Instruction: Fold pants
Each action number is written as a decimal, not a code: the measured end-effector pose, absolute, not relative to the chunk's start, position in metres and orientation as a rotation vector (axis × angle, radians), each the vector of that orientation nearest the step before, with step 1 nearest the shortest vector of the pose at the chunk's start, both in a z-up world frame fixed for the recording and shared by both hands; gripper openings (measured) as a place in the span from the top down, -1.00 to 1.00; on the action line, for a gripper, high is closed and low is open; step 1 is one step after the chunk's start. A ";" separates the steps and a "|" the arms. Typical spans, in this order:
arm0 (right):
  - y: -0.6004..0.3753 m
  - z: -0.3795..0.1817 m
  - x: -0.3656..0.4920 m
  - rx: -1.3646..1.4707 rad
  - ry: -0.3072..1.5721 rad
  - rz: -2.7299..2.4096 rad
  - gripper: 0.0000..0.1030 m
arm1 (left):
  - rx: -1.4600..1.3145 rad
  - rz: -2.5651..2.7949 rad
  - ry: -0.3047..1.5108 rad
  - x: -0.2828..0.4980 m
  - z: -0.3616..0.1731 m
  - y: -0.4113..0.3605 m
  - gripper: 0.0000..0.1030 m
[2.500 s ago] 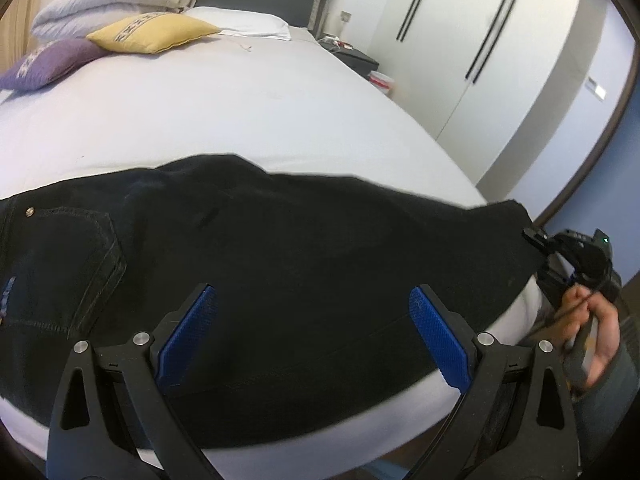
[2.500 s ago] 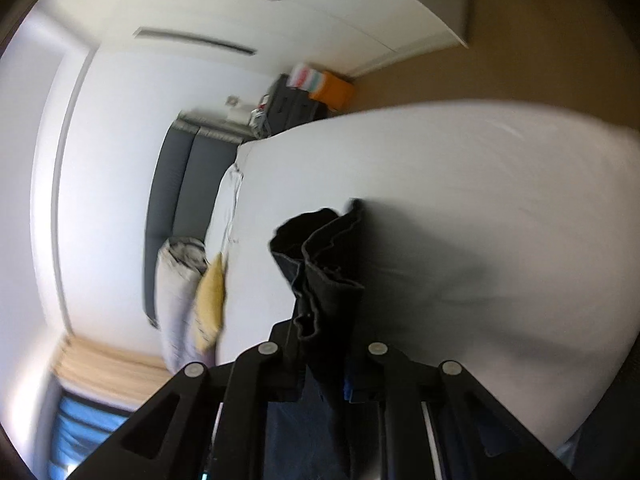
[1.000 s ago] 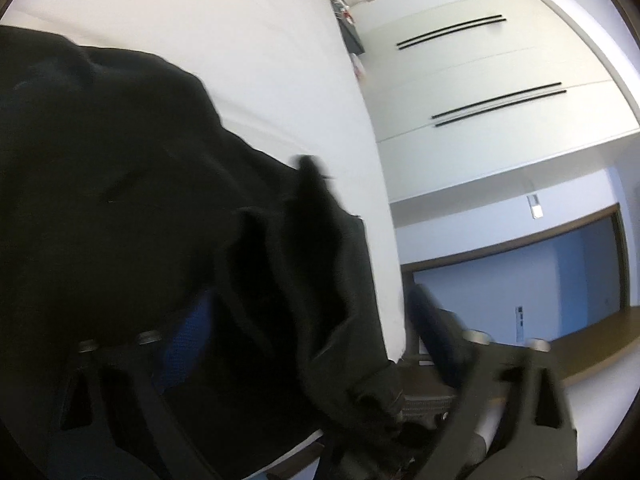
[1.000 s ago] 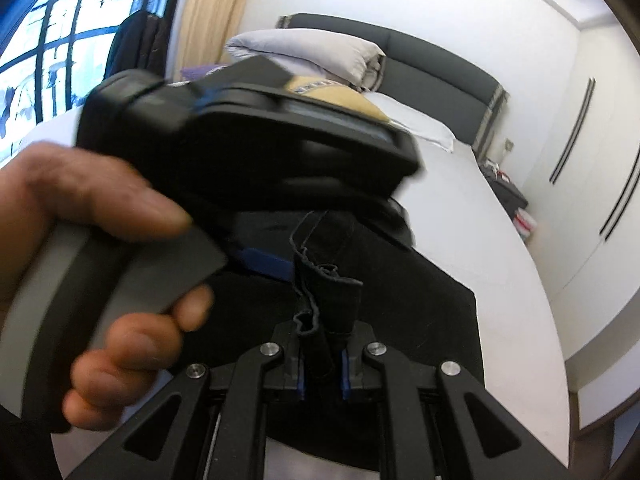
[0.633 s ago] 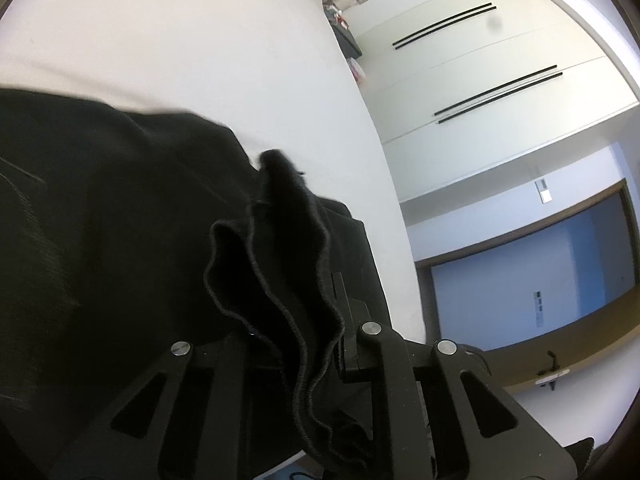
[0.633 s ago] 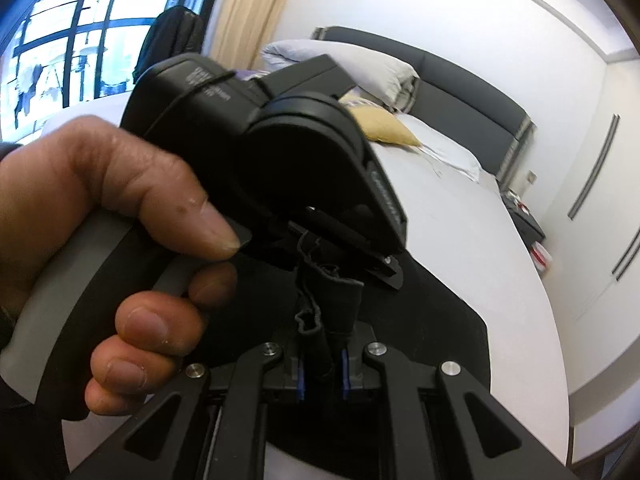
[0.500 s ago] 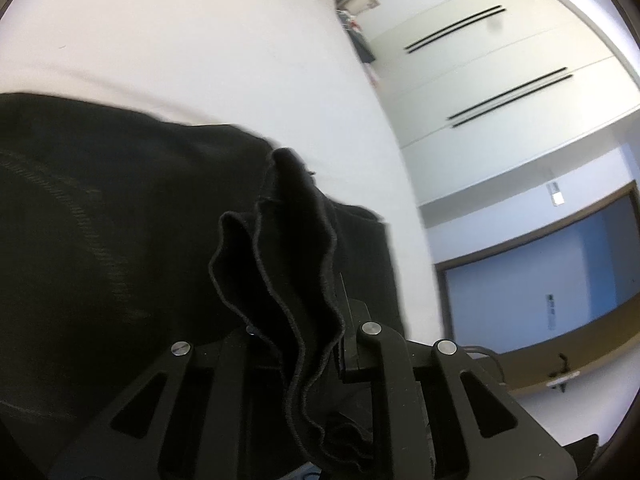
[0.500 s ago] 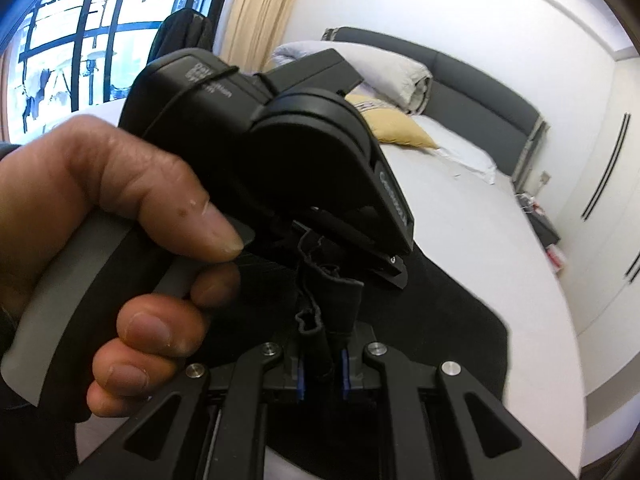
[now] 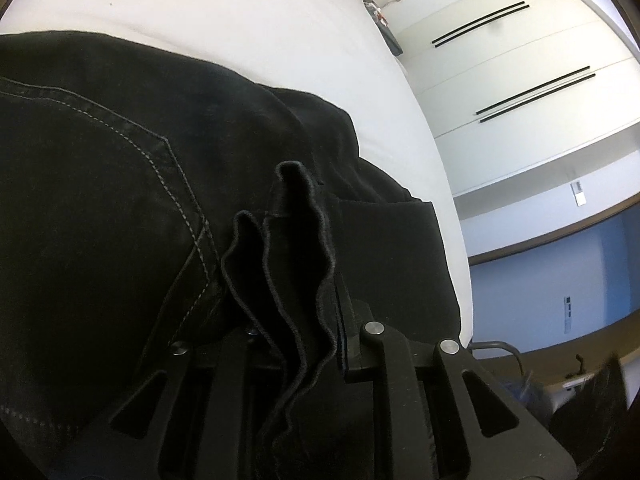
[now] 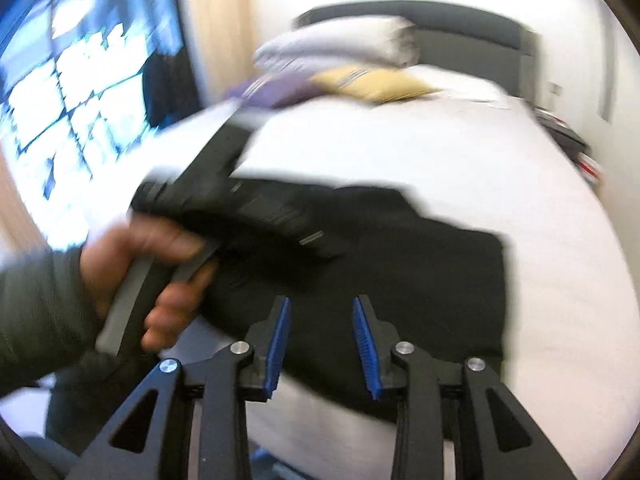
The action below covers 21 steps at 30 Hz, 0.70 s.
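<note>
Left wrist view shows the left gripper [image 9: 296, 320] clamped on bunched hem layers of the black jeans [image 9: 100, 200] lying on the white bed [image 9: 240, 28], while the right gripper [image 10: 322, 344], its jaws just opened, holds nothing; the soft, heavy denim likely sags, so stitched edges suit gripping.

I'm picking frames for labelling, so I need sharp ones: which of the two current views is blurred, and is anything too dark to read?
Right wrist view: heavy motion smear across the window, pillows and left hand; only the right gripper is crisp. Left wrist view: sharp, but the black pants lose detail apart from stitching, and the walls bow from the fisheye.
</note>
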State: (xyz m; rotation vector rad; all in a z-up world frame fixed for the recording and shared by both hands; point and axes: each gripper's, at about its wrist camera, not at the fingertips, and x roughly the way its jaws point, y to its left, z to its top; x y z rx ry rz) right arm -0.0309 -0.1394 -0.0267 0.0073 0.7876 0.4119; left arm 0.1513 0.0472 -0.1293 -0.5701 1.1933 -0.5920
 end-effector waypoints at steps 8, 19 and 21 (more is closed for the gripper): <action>-0.193 -0.092 -0.025 0.008 1.033 0.354 0.29 | -0.598 -0.573 1.201 0.163 -0.140 0.048 0.62; -0.241 -0.032 -0.019 0.172 0.921 0.459 0.23 | -0.537 -0.505 1.152 0.158 -0.101 0.089 -0.24; -0.243 -0.026 -0.004 0.204 0.897 0.457 0.23 | -0.497 -0.435 1.133 0.160 -0.087 0.100 -0.25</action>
